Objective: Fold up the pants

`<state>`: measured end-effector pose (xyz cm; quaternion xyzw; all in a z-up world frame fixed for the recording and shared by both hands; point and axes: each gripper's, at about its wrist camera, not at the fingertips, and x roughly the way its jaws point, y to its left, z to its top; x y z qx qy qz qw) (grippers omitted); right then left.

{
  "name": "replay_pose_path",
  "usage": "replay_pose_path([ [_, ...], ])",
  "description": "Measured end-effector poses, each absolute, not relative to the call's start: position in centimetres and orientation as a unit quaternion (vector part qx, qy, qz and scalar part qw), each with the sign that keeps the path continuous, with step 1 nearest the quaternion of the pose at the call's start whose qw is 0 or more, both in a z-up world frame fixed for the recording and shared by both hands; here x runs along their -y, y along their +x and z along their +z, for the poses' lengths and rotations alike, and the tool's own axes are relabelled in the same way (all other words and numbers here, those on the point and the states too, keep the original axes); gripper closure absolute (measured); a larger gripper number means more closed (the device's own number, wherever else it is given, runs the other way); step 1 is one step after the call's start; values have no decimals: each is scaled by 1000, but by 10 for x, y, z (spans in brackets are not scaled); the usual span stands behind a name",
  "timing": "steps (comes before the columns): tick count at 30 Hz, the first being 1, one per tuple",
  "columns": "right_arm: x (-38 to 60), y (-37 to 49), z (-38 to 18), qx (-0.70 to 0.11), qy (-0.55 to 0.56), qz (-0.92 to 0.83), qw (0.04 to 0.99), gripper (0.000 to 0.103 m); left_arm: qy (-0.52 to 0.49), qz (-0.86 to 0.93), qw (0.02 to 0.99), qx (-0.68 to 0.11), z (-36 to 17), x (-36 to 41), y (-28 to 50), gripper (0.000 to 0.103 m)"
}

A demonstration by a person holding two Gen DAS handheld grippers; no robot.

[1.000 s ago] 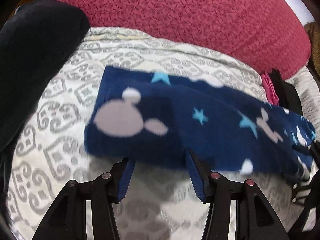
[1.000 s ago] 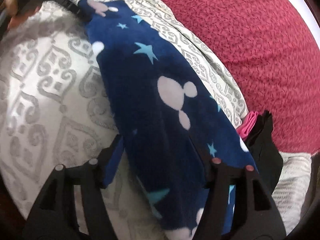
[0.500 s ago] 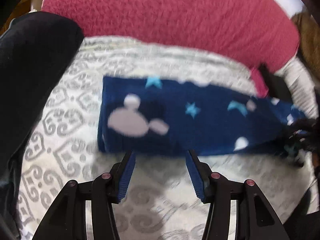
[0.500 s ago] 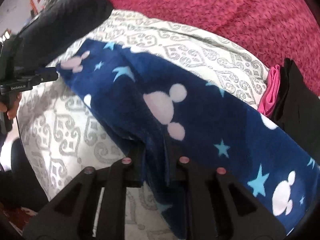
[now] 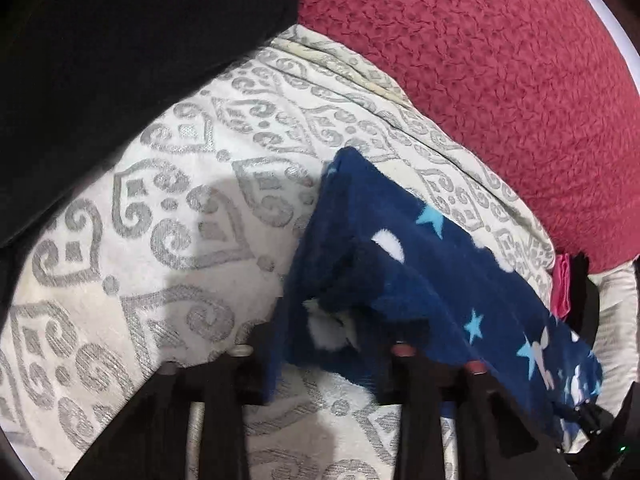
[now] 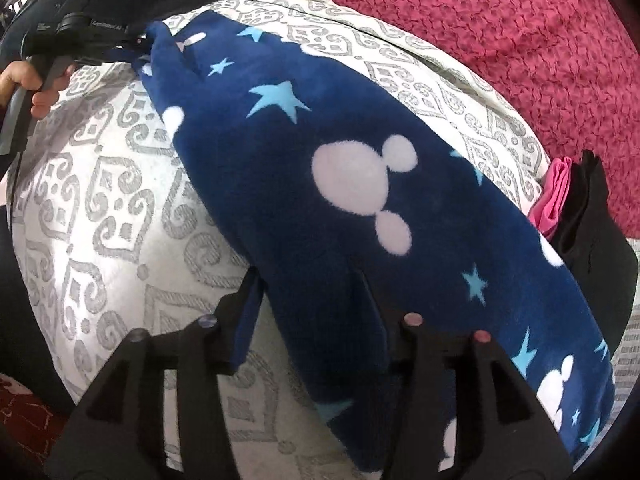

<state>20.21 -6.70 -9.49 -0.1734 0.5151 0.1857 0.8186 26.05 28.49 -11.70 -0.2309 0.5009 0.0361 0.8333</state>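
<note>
While the red blanket [image 5: 500, 80] covers the far side, the patterned bed [image 5: 160, 240] carries the navy pants [image 6: 360, 208], stretched long between both tools, beside a pink cloth [image 6: 554, 196] and a black garment [image 6: 592, 240]. Left tool [image 5: 332, 344] straddles the bunched end of the pants with its fingers spread wide, fabric between them; whether they pinch it cannot be told. Right tool [image 6: 316, 300] likewise sits wide apart around a fold of pants, not clamped tight.
</note>
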Motion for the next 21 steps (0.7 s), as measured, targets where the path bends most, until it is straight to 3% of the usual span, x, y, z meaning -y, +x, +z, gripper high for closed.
replay_pose_path([
  [2, 71, 198, -93, -515, -175, 180, 819, 51, -179, 72, 846, -496, -109, -284, 254, 87],
  [8, 106, 179, -77, -515, -130, 165, 831, 44, -191, 132, 849, -474, -89, -337, 213, 87],
  [12, 146, 169, -66, -520, -91, 112, 842, 44, -161, 112, 859, -474, -67, -311, 208, 84],
  [15, 180, 158, -64, -522, -61, 63, 849, 44, -138, 53, 875, -461, -52, -267, 223, 68],
  [17, 199, 149, -71, -531, -47, 42, 845, 41, -117, 10, 885, -451, -51, -237, 233, 39],
  [19, 210, 142, -84, -545, -49, 31, 836, 35, -78, 30, 878, -471, -68, -217, 251, 36],
  [21, 223, 135, -98, -558, -57, 7, 828, 35, -60, 81, 854, -510, -92, -217, 264, 43],
])
